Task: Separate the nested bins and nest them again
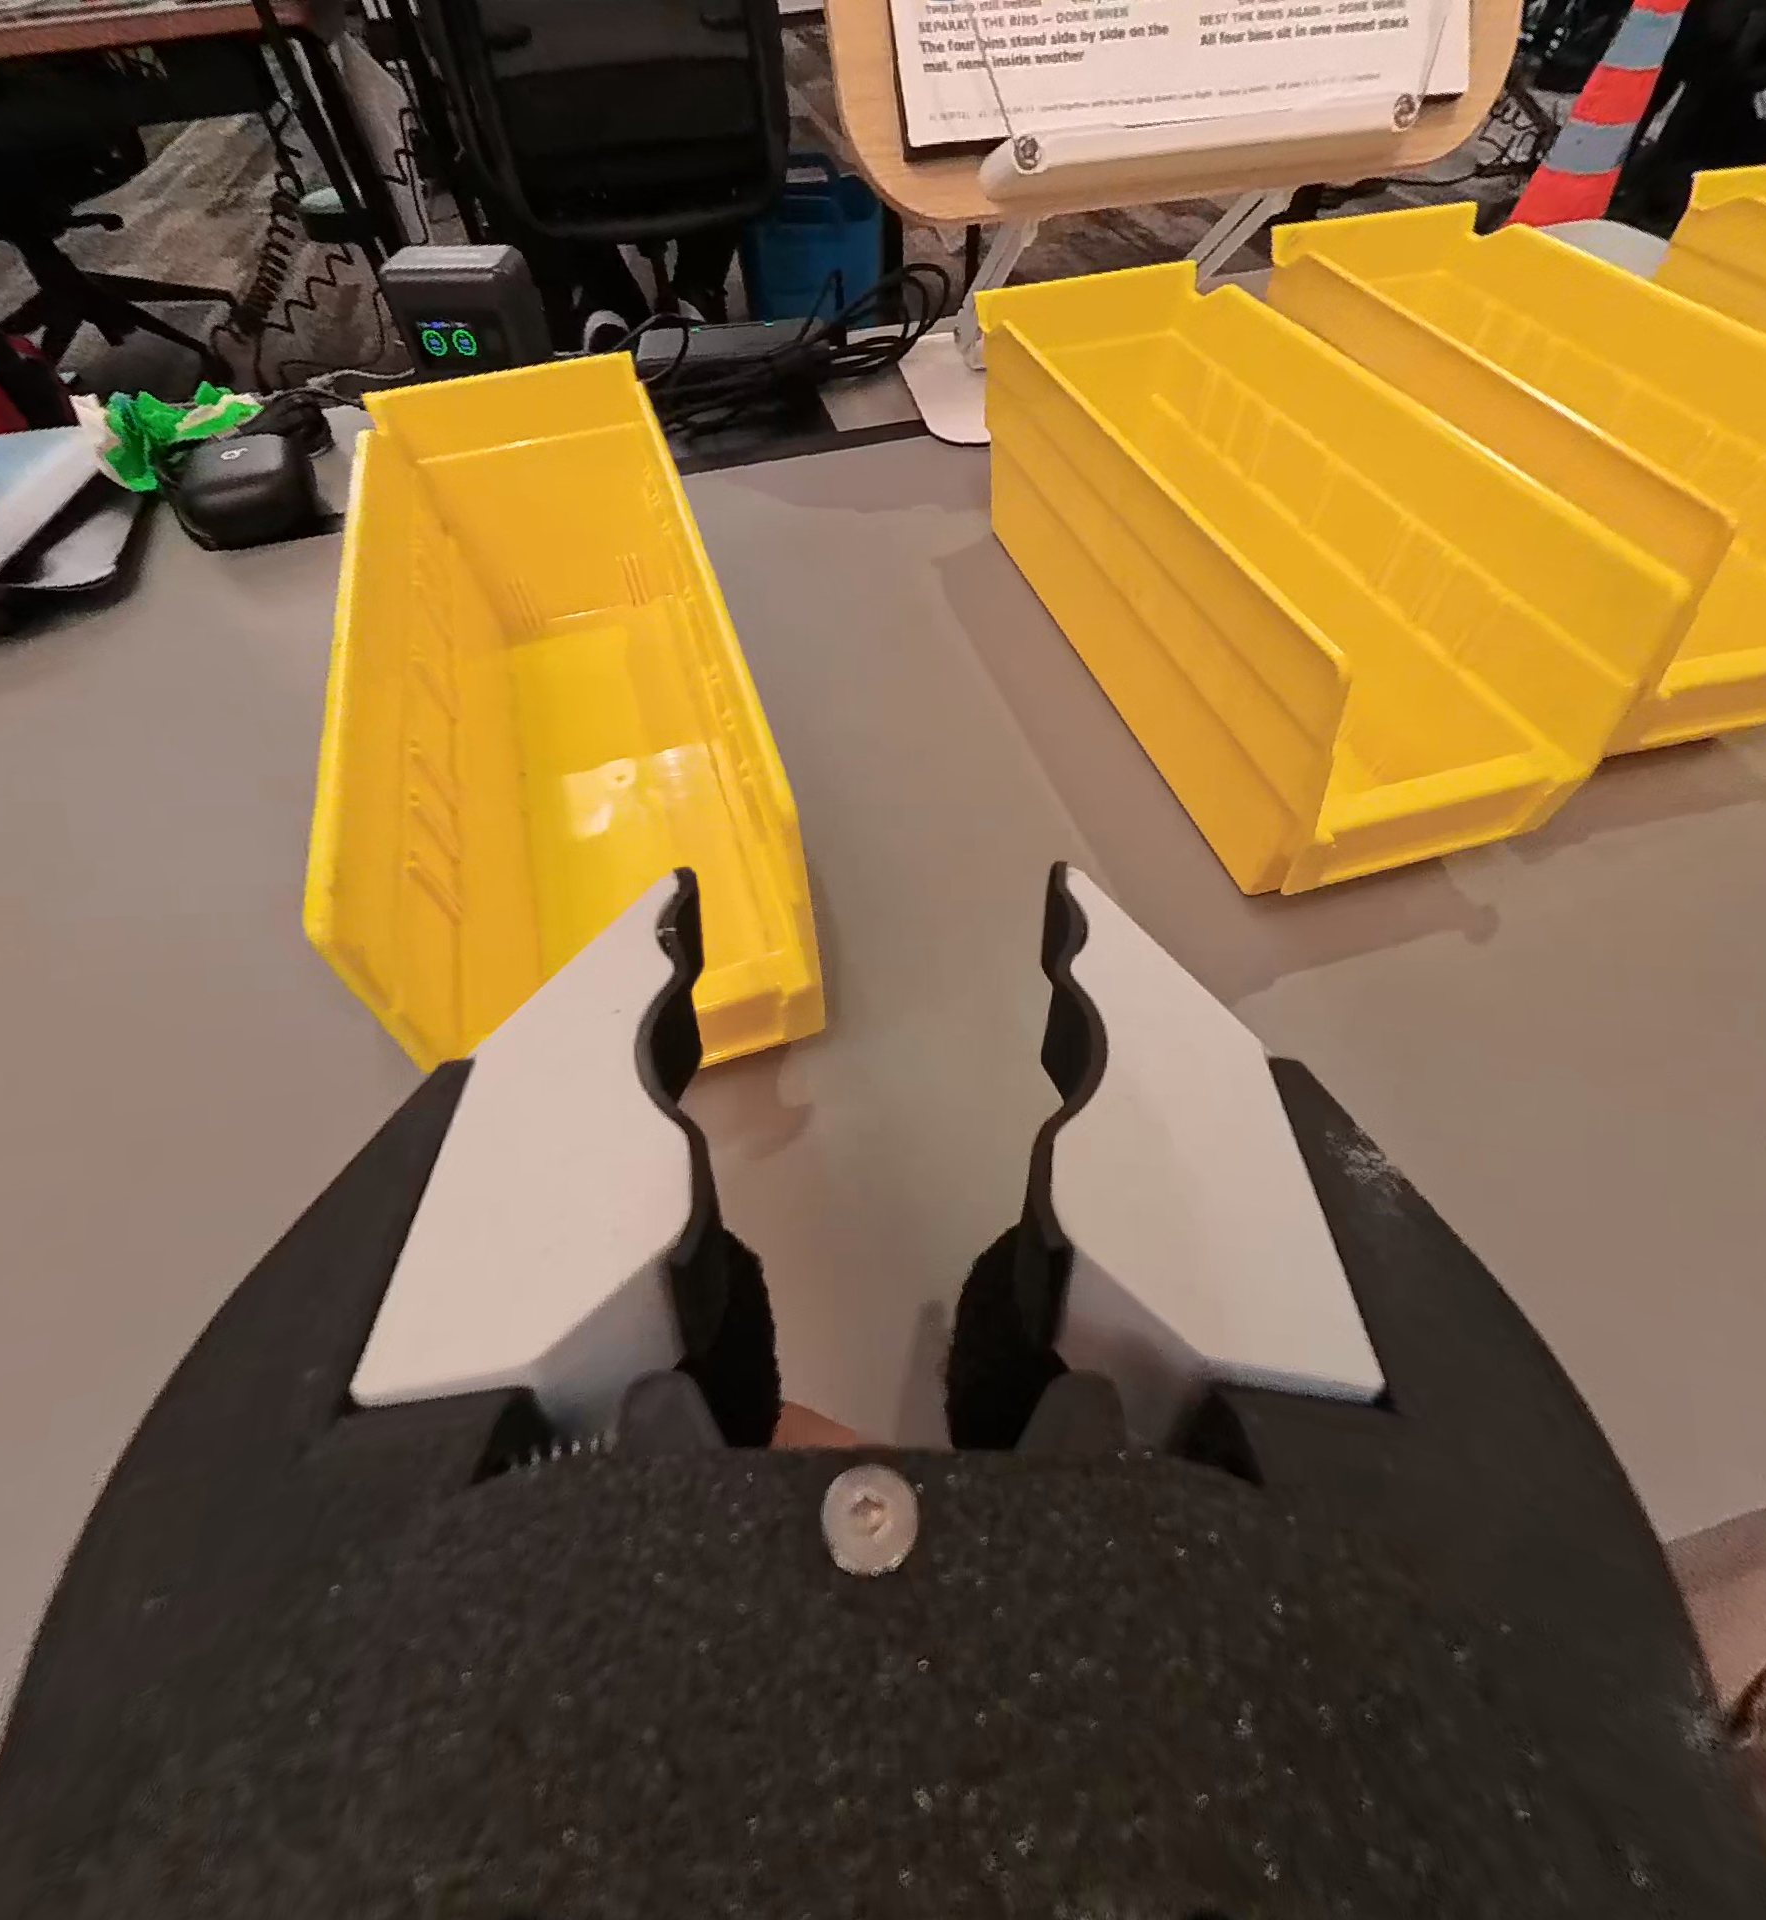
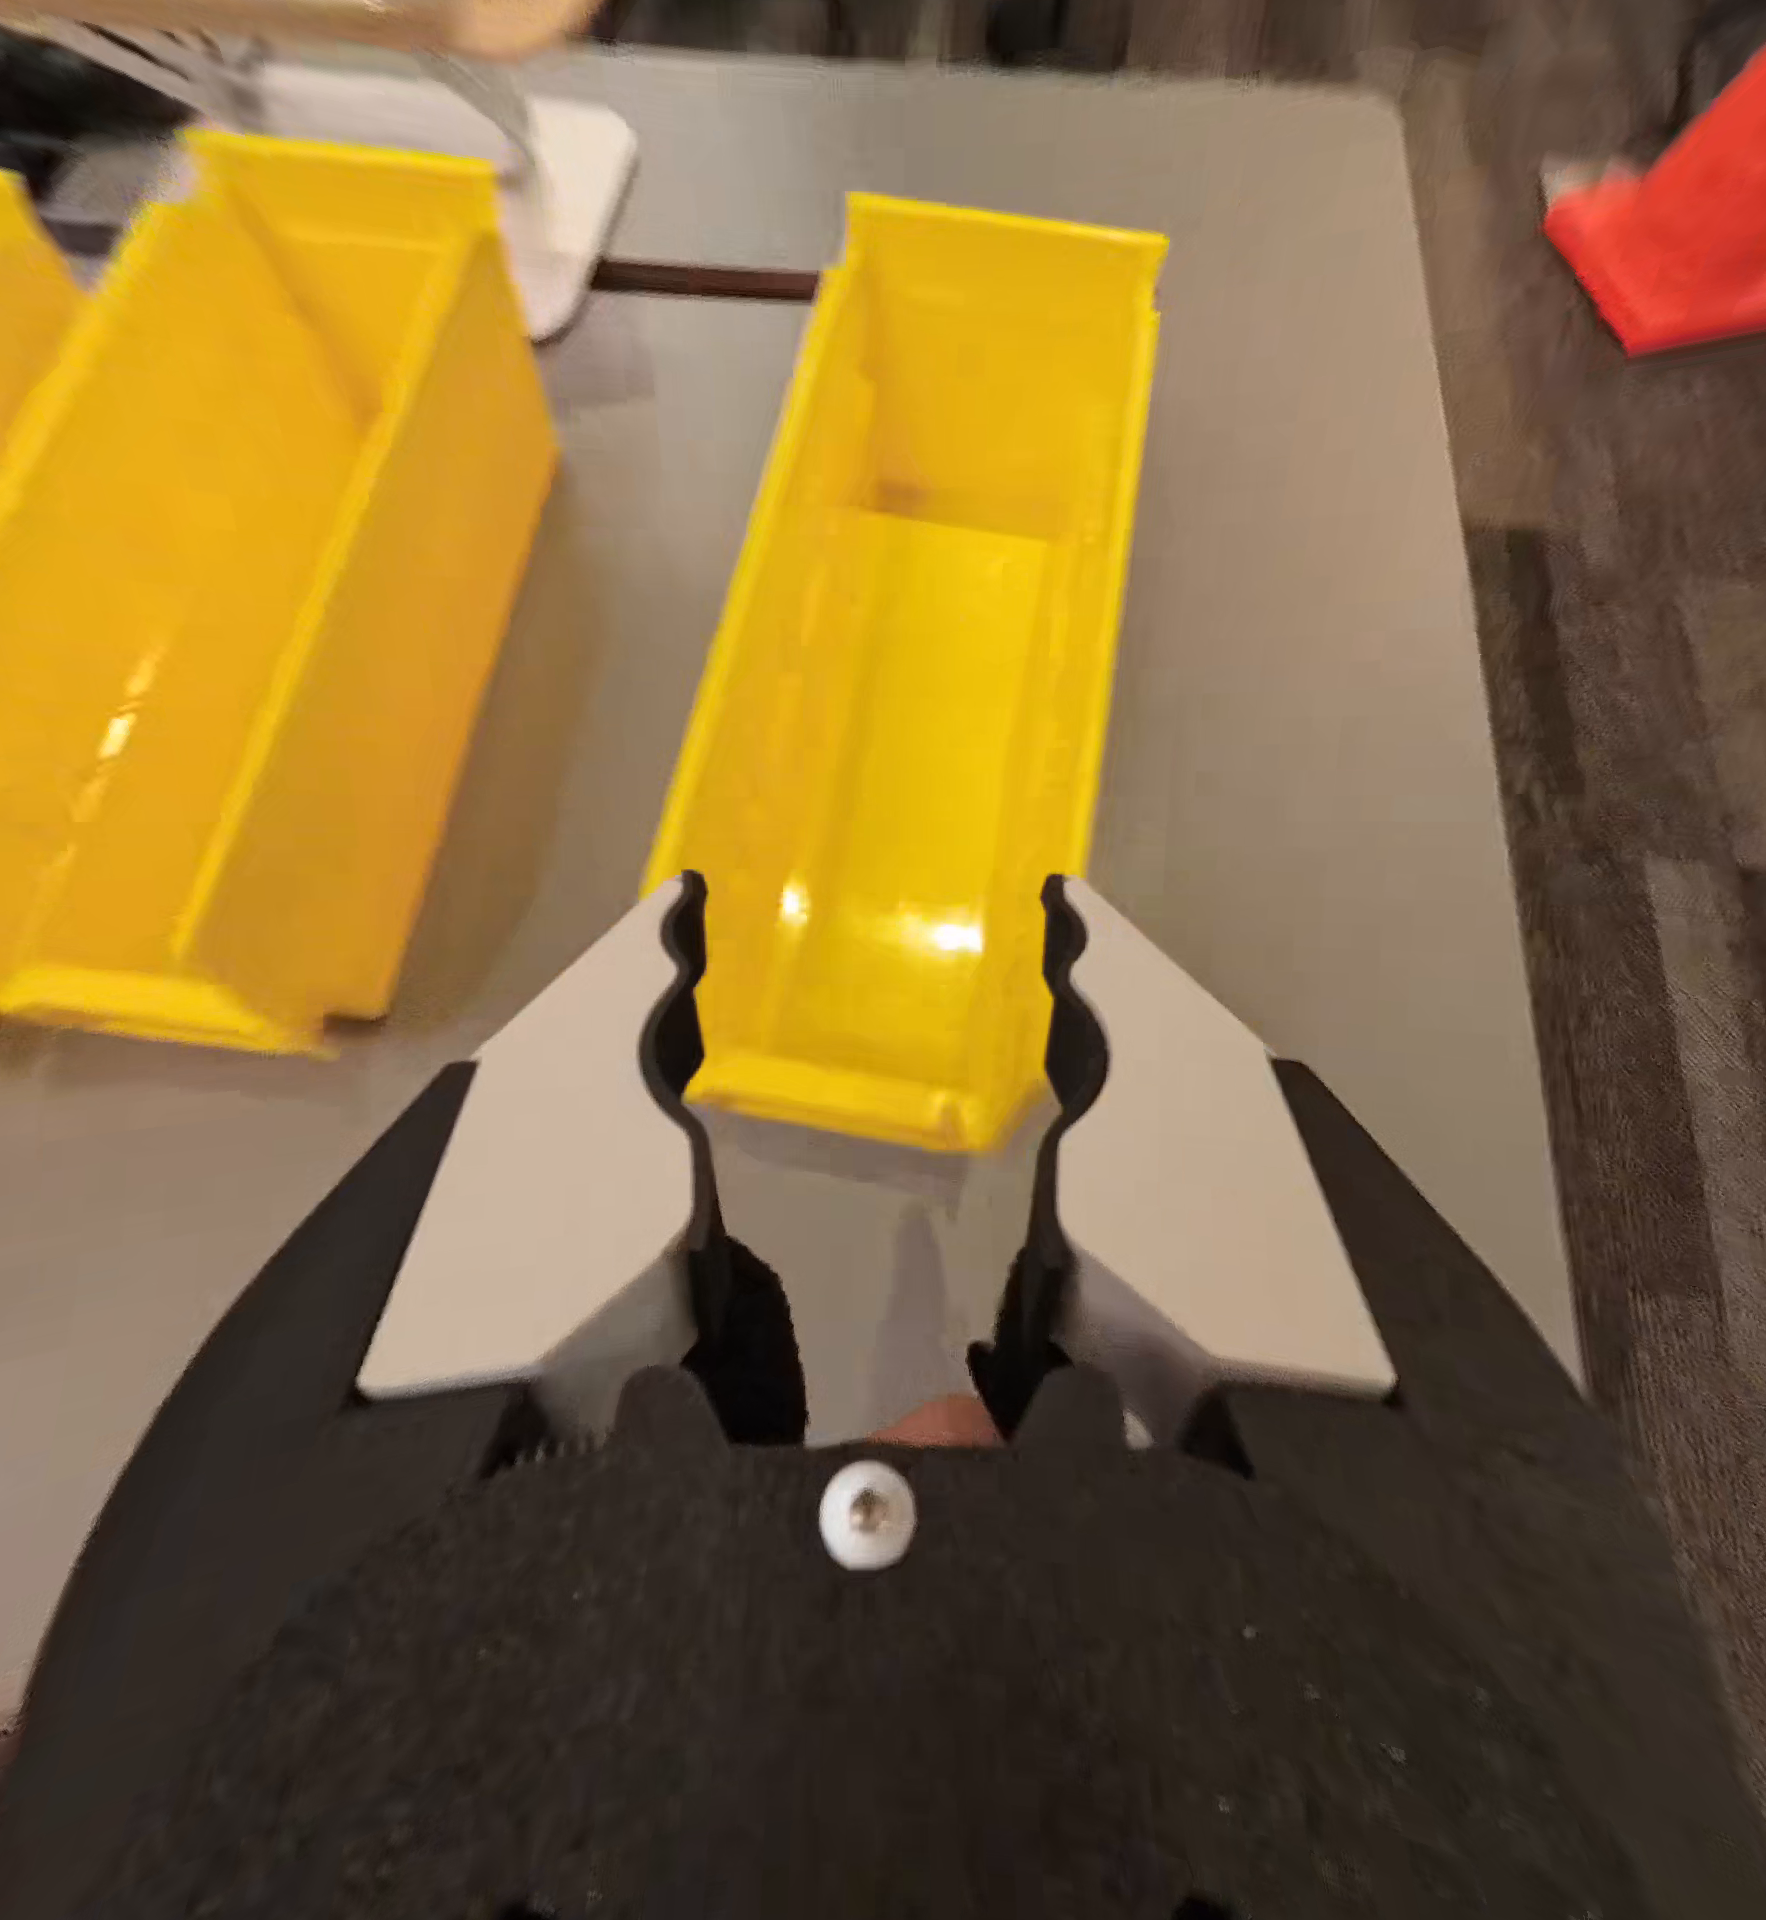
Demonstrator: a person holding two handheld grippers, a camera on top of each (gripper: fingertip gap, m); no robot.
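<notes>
Table: flat grey tabletop carries four long yellow plastic bins, apart.
Left bin: far of left gripper; jaws apart, empty.
Right bin: far of right gripper; jaws apart, empty.
Middle bins: side by side.
Risk: thin walls may slip or tilt; misaligned nesting likely jams.

Four yellow plastic bins, long and narrow, open-topped, empty, upright on the grey table, none nested. Left wrist view: one bin at 11 o'clock, standing apart; second bin and third bin at 1 to 2 o'clock, side by side. Right wrist view: fourth bin at 12 o'clock, alone.
</notes>
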